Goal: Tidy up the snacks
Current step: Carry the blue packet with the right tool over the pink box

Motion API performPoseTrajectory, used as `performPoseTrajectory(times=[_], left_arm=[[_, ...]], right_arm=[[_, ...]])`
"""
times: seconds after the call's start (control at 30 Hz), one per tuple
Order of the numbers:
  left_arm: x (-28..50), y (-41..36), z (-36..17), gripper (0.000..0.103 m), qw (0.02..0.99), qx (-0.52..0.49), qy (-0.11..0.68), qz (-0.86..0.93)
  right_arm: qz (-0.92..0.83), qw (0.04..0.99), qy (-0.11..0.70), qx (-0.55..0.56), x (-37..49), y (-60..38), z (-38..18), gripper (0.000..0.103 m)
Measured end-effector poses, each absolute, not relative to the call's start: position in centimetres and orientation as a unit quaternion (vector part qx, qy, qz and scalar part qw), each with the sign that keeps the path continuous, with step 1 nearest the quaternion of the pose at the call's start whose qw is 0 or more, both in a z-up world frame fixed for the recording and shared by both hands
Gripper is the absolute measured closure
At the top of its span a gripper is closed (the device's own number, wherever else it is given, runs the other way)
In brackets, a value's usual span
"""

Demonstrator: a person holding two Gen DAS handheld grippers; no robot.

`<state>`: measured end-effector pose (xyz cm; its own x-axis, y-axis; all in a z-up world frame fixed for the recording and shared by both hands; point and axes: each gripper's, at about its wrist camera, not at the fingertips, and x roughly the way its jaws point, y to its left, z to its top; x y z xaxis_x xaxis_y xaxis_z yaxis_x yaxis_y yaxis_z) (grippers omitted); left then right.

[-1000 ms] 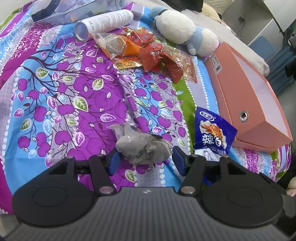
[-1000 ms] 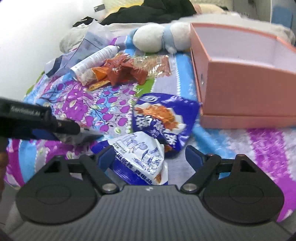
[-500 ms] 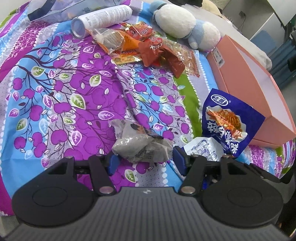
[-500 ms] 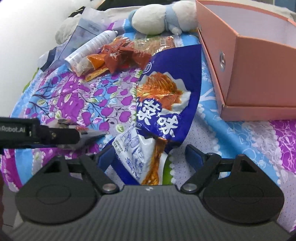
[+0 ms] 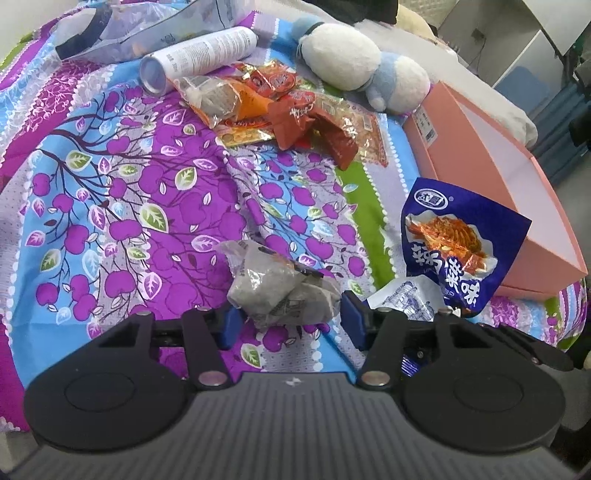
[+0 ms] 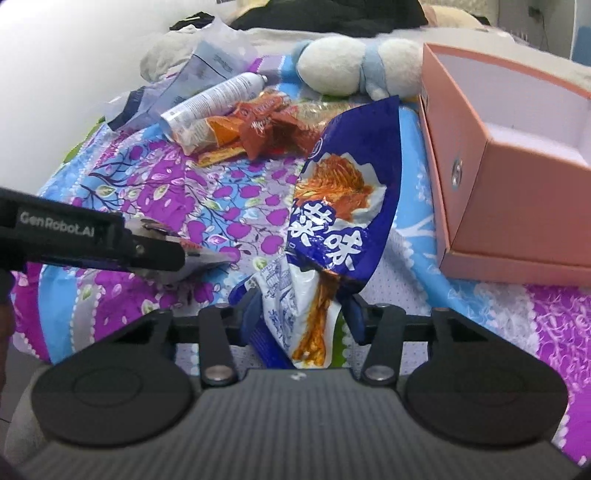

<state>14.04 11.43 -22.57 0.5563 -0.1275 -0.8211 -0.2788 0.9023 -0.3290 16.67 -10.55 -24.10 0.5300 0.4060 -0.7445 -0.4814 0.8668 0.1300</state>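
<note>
My right gripper [image 6: 301,319] is shut on the lower end of a blue snack bag [image 6: 345,206] and holds it upright above the bedspread; the bag also shows in the left wrist view [image 5: 458,247]. My left gripper [image 5: 290,319] is shut on a crumpled grey snack packet [image 5: 282,291], just above the bedspread. The left gripper shows at the left of the right wrist view [image 6: 110,240]. An open pink box [image 6: 517,158] stands to the right, empty inside; it also shows in the left wrist view [image 5: 491,177]. A pile of red and orange snack packets [image 5: 291,114] lies further back.
A white spray can [image 5: 199,59], a clear plastic bag [image 5: 147,26] and a white-and-blue plush toy [image 5: 362,70] lie at the back of the purple patterned bedspread [image 5: 110,192]. The bed's edge runs just below both grippers.
My right gripper has closed on the blue snack bag and lifted it upright. My left gripper keeps the grey packet between its fingers and has risen slightly.
</note>
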Motion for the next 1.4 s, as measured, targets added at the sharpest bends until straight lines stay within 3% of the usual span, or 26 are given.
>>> performPoseTrajectory(times=[1.4], left_arm=[[14.1,6.2,-9.8,0.044,0.906,-0.208,0.364,-0.051]], right_arm=[[0.221,0.917,0.331,-0.029,14.1,-16.4,-13.3,0.054]])
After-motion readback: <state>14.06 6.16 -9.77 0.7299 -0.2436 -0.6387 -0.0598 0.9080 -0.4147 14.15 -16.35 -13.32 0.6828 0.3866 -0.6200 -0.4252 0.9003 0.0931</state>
